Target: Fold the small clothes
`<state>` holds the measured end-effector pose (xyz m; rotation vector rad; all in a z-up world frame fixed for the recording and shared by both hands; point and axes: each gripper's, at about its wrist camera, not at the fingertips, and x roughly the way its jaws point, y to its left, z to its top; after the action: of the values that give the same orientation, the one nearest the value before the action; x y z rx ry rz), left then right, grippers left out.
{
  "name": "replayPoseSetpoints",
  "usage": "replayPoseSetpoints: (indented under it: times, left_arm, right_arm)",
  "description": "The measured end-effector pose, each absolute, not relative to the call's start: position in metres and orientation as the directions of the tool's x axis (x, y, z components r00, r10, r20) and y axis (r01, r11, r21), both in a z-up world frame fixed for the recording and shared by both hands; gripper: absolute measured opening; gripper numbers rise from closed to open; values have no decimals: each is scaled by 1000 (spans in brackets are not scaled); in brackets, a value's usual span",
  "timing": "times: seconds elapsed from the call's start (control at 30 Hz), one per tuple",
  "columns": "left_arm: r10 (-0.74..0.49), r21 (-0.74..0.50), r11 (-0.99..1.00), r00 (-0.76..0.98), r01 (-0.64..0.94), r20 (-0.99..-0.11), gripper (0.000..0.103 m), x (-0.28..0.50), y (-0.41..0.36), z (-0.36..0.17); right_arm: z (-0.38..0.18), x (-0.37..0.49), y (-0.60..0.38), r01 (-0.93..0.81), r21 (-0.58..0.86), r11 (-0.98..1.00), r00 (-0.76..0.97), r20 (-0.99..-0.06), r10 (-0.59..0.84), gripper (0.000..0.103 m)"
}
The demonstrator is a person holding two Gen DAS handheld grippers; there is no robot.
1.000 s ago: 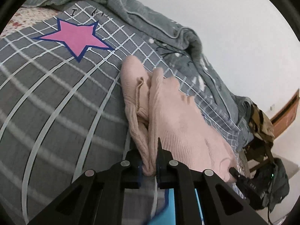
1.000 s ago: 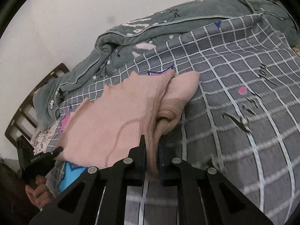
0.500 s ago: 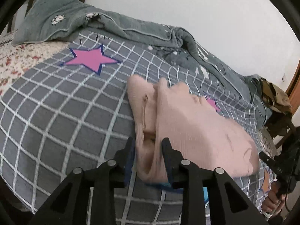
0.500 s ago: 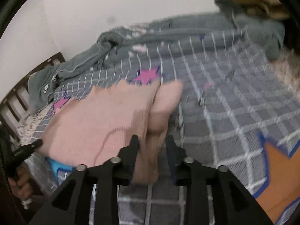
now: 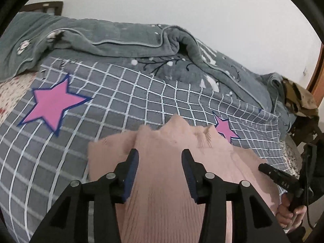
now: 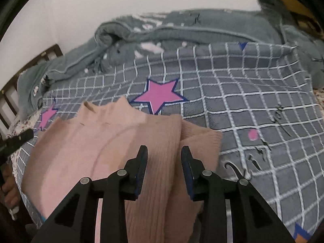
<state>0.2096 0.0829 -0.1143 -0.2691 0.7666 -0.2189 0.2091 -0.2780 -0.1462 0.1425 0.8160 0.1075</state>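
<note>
A pink knit sweater point(image 5: 174, 162) lies on a bed covered by a grey checked bedspread point(image 5: 125, 93) printed with pink stars. In the left wrist view the sweater fills the lower middle of the frame, its ribbed body running down under the left claw point(image 5: 160, 158). That claw's jaws are opening, set apart with the knit showing between them and the blue pads point(image 5: 132, 168) clear of the cloth. At the lower right edge of that view a hand point(image 5: 289, 210) holds the black handle of the other tool. In the right wrist view the sweater sits lower left to centre, with a folded sleeve point(image 6: 200, 143) lying doubled along its right side. The right claw point(image 6: 164, 156) is also parted, its jaws standing on either side of the fold line without pressing on it, and the knit shows in the gap. A rumpled grey-green blanket point(image 5: 125, 40) is heaped along the upper part of both views, against a white wall point(image 5: 182, 4). A dark wooden bed frame point(image 6: 12, 89) shows at the left edge of the right wrist view.
</note>
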Motion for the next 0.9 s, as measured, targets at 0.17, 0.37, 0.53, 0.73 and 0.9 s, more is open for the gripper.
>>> replayPoseSetpoints:
  times: [0.17, 0.37, 0.53, 0.73, 0.9]
  left_arm:
    - [-219, -272, 962, 674, 28, -705, 47, 239, 75, -129]
    - [-210, -340, 938, 664, -70, -717, 7, 243, 101, -155]
    - [-204, -391, 913, 702, -115, -682, 7, 232, 121, -148]
    - [-154, -316, 937, 636, -148, -756, 10, 244, 109, -167]
    - [-227, -379, 919, 641, -108, -733, 36, 241, 111, -162]
  right_arm:
    - [-159, 235, -277, -47, 175, 983, 617, -769, 167, 34]
    - [-160, 252, -269, -83, 146, 986, 584, -794, 166, 6]
    - [-139, 247, -265, -161, 165, 973, 668, -708, 231, 5]
    - [-175, 270, -266, -92, 118, 989, 600, -786, 150, 9]
    - [-159, 252, -260, -76, 36, 996, 660, -748, 77, 21]
